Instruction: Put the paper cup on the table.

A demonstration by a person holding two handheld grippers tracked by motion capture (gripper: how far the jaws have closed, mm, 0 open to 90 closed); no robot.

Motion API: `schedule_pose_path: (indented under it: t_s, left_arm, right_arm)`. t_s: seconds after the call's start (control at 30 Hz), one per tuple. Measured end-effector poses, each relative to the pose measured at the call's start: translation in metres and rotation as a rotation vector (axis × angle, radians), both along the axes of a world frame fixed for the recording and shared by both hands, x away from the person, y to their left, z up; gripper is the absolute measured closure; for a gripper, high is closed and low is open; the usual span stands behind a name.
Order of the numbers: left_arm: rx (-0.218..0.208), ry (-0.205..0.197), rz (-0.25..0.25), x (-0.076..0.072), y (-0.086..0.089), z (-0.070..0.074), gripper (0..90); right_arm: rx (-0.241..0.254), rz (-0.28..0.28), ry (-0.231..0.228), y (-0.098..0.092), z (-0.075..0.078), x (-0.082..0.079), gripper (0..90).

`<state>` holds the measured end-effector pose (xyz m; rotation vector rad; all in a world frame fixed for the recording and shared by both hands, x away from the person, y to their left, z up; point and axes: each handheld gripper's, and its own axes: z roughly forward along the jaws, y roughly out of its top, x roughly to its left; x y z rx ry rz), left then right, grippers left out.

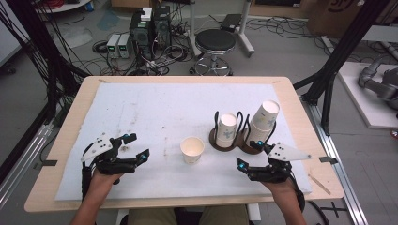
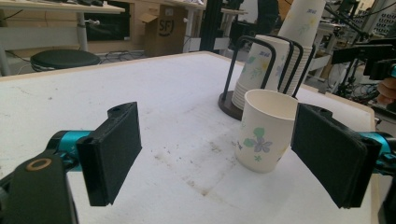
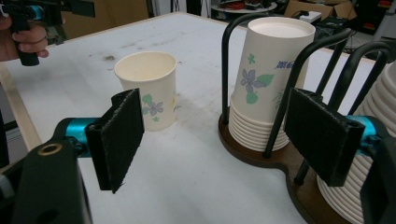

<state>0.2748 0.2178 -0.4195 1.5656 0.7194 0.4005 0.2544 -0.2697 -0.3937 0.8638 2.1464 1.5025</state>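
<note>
Left gripper (image 1: pixel 136 146), jaws wide, holds nothing near the front-left of the table (image 1: pixel 65 140). Right gripper (image 1: pixel 254 155), jaws also wide and holding nothing, sits near the front-right edge. Single paper cup (image 1: pixel 192 149) stands upright between the two, apart from both, toward the front edge. Cup holder (image 1: pixel 220 141) with two stacks stands just behind the right gripper; nearer stack (image 3: pixel 268 79), farther stack (image 1: pixel 263 121).
</note>
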Motion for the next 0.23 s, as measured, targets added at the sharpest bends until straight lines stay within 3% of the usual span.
schedule_pose_path:
  t_s: [0.23]
  left_arm:
    - [-0.004,0.005,0.003,0.0008,0.0,-0.0008,16.0]
  right_arm:
    - [-0.001,-0.001,-0.001,-0.0014,-0.0006,-0.0002,20.8]
